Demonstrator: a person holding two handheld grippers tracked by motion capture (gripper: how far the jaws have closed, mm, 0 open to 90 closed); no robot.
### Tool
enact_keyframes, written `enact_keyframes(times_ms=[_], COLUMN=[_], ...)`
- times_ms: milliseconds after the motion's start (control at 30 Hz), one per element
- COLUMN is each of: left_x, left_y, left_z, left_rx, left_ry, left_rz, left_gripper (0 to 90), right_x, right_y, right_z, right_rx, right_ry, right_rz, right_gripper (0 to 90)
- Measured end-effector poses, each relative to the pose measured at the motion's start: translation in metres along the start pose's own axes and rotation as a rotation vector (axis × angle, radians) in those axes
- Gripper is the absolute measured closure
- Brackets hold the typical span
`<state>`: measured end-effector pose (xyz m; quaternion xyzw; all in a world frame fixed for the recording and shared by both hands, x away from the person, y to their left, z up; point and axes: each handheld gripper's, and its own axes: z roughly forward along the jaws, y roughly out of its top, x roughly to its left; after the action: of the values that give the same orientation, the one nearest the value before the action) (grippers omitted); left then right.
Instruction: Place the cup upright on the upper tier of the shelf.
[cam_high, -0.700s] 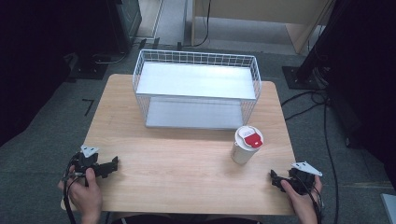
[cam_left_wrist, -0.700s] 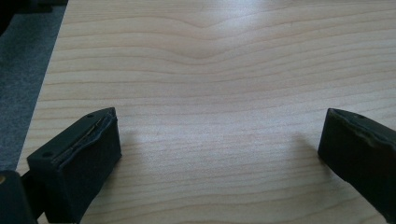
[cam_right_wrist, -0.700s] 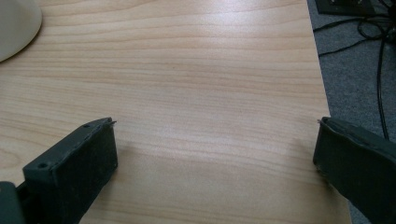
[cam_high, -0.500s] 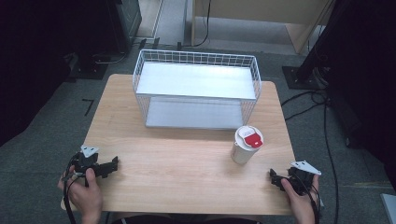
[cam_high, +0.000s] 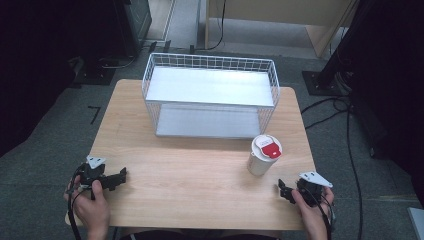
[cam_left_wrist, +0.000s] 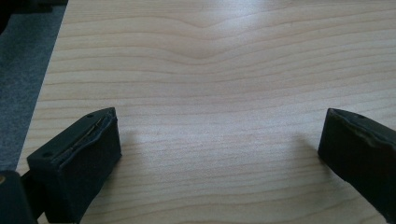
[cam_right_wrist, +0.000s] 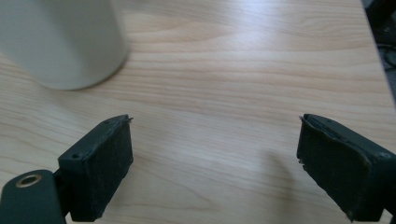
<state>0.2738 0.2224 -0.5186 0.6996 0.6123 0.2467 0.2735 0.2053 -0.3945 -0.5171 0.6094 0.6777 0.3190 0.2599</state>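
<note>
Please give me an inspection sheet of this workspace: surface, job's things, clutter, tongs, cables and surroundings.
Surface: wooden table, light grain, no spills seen.
Job's things: white cup with a red-marked lid, upright, near the right tongs; nothing grips it.
Clutter: white wire basket with two shelves at the far side, nothing in it.
Tongs: left tongs open, low at the table's near left; right tongs open, at the near right, cup ahead and to one side.
Cables: black cables on the floor at right; one trails from each hand.
Surroundings: grey carpet, dark stands, wooden furniture behind.
</note>
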Motion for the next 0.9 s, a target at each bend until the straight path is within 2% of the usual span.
enact_keyframes(times_ms=[333, 433, 867, 900], left_x=[0.0, 0.0, 0.0, 0.0], left_y=[0.0, 0.0, 0.0, 0.0], left_z=[0.0, 0.0, 0.0, 0.0], left_rx=[0.0, 0.0, 0.0, 0.0], left_ry=[0.0, 0.0, 0.0, 0.0], left_rz=[0.0, 0.0, 0.0, 0.0], left_gripper=[0.0, 0.0, 0.0, 0.0], right_x=[0.018, 0.023, 0.039, 0.041], right_y=[0.009, 0.01, 0.013, 0.014], right_z=[0.001, 0.001, 0.006, 0.006], right_rx=[-0.047, -0.067, -0.077, -0.082], right_ry=[0.061, 0.078, 0.125, 0.129], right_rz=[-0.011, -0.029, -0.038, -0.05], right_gripper=[10.9, 12.7, 12.7, 12.7])
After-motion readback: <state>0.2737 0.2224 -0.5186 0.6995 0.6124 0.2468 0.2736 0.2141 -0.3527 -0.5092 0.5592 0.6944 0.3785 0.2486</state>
